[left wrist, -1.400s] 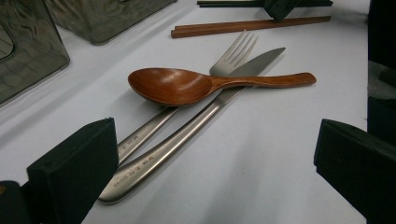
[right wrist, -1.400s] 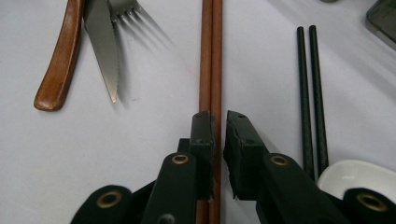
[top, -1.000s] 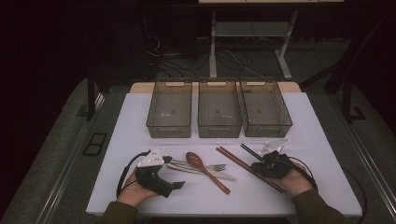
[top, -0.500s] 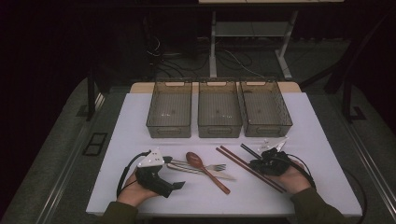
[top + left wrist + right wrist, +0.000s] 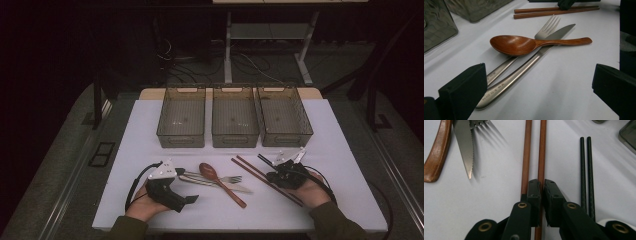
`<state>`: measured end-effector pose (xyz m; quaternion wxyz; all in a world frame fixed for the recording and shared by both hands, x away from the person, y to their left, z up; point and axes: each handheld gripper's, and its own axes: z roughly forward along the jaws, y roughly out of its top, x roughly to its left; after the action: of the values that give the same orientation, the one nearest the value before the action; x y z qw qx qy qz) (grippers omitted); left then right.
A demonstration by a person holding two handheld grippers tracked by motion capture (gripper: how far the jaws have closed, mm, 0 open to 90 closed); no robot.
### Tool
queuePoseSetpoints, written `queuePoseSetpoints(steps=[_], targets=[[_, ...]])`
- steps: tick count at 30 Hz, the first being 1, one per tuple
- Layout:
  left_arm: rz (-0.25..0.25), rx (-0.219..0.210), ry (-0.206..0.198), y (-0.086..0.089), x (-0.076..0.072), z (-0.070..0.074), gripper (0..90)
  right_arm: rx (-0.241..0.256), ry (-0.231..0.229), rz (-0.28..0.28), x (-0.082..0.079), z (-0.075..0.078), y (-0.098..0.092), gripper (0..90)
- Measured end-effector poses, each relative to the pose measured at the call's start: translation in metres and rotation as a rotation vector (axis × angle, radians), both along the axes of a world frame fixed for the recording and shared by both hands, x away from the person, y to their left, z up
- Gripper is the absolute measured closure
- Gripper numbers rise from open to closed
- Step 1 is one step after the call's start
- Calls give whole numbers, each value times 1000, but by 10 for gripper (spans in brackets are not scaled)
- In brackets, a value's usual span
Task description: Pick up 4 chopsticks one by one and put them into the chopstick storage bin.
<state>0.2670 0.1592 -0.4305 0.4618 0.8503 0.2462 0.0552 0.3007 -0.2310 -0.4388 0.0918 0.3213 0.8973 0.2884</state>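
Three clear bins (image 5: pixel 235 122) stand in a row at the far side of the white table (image 5: pixel 345 200), with cutlery laid out in front of them. The left gripper (image 5: pixel 186 199) rests wide open and empty beside the knife (image 5: pixel 524 68), fork (image 5: pixel 544 32) and wooden spoon (image 5: pixel 519 45). The right gripper (image 5: pixel 542 185) is pinched shut on one brown chopstick (image 5: pixel 541 152) of a pair lying flat between the knife and the black chopsticks (image 5: pixel 585 167). That stick looks light, stiff and smooth, likely to pivot or slip; a hold nearer its middle seems safer.
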Motion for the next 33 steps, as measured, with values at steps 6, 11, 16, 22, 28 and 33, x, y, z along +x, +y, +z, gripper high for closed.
queuePoseSetpoints(steps=[6,11,16,22,28,33], targets=[[1,-3,-3,0,0,0,0,-3,-4,-10,-1,0,1,847],[-3,-4,-5,0,0,0,0,-4,1,-36,-2,1,2,848],[-10,-6,-7,1,0,1,0,8,11,-49,0,2,1,848],[-10,-22,1,4,1,-2,0,26,11,-53,0,5,-1,848],[-11,-30,-1,5,1,-2,0,36,8,-57,1,7,-3,848],[-18,-23,0,5,1,-3,0,48,9,-63,0,10,-5,848]])
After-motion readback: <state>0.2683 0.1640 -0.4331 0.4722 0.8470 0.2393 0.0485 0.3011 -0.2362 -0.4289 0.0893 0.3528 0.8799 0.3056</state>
